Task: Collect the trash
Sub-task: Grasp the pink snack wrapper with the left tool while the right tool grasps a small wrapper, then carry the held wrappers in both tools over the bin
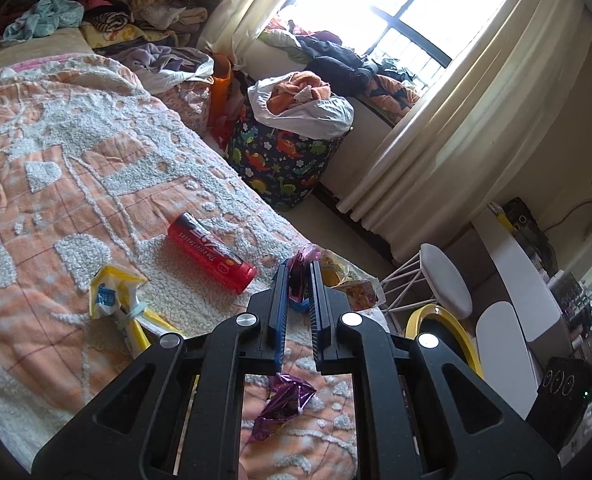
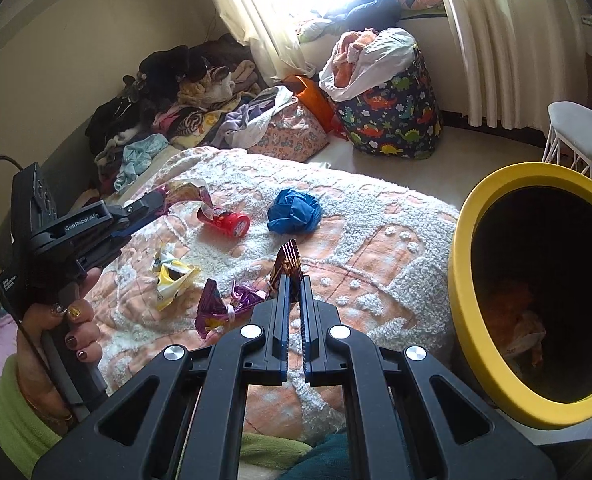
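Left gripper [image 1: 298, 280] clamped a foil wrapper [image 1: 300, 261]; right gripper [image 2: 294, 280] pinched a brown wrapper [image 2: 287, 263]. Thin corner grips; risked slipping before the bin [image 2: 461, 264].

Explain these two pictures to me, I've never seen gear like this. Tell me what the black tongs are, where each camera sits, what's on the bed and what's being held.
No robot here: a person holds a pair of black tongs in each hand, each with a camera looking along its two fingers. One picture comes from the left tongs, the other from the right tongs, where you also see the left hand gripping its handle.

Both tongs are shut. The left ones pinch a crinkly purple-edged wrapper; the right ones pinch a brown wrapper.

On the bedspread lie a red tube, a blue crumpled ball, a yellow-and-white wrapper and a purple wrapper. A yellow-rimmed bin stands beside the bed.
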Demonstrator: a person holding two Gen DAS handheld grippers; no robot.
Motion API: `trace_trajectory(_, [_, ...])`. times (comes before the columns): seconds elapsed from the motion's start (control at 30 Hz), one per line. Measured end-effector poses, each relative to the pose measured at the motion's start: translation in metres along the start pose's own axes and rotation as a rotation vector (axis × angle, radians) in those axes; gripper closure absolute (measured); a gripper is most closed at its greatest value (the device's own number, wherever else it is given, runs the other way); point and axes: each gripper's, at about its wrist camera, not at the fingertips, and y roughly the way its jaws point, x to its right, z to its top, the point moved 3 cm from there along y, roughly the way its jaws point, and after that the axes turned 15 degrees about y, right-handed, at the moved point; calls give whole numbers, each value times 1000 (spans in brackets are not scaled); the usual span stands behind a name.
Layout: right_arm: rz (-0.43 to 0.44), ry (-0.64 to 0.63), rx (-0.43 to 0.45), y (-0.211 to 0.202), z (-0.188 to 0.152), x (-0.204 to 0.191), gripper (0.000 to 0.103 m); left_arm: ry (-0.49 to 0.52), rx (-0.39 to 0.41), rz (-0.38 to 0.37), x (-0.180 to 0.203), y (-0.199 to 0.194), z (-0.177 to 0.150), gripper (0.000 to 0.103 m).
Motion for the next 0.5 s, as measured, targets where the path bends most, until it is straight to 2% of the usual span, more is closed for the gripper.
trace_trajectory(0.5, [-1,64,92,-31,24,27,98,86,-16,-40,44,5,-2,97])
